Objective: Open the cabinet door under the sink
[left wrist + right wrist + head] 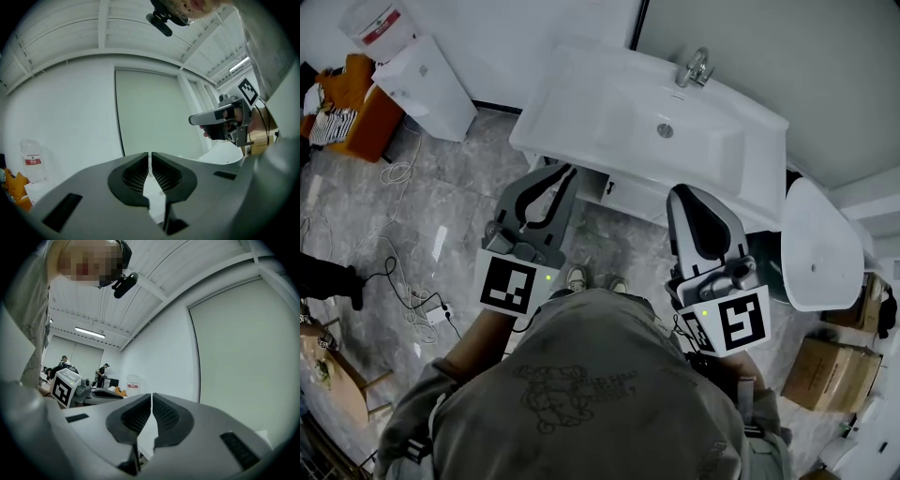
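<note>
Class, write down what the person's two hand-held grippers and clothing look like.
Both the left gripper and right gripper are grey plastic with black ribbed pads. Each carries a white cube with black square markers and a small green light. The person wears a grey-green long-sleeved top with a line-drawn print.

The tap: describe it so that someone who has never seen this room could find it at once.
Find the large white washbasin against the wall. On its back rim stands the tap. It is the only shiny metal part standing upright; the drain, the other metal piece, lies flat in the bowl.
</note>
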Demonstrator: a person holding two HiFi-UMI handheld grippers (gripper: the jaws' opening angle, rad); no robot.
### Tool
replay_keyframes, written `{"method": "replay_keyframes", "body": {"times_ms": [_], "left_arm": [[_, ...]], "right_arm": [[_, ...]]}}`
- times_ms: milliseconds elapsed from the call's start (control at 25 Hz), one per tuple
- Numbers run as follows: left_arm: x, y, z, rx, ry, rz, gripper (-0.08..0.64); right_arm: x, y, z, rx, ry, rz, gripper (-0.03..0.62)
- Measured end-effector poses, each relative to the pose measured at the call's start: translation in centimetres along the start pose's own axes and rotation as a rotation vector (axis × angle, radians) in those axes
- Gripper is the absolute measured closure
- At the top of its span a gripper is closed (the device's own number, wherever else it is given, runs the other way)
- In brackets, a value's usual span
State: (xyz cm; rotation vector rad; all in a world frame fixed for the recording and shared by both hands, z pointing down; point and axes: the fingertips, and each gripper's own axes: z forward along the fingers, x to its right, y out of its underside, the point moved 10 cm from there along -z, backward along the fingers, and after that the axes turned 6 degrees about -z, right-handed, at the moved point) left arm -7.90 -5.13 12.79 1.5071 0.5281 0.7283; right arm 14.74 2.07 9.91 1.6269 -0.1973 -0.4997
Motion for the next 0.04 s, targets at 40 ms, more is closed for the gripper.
{"method": "replay_keyframes", "body": {"times_ms": [40], "left_arm": [[-0.11,-0.03,-0.13,0.0,-0.002,0.0,0.527]], "right_arm": [[-0.1,-0.03,0.08,0.002,-0.002,0.001,0.558]]}}
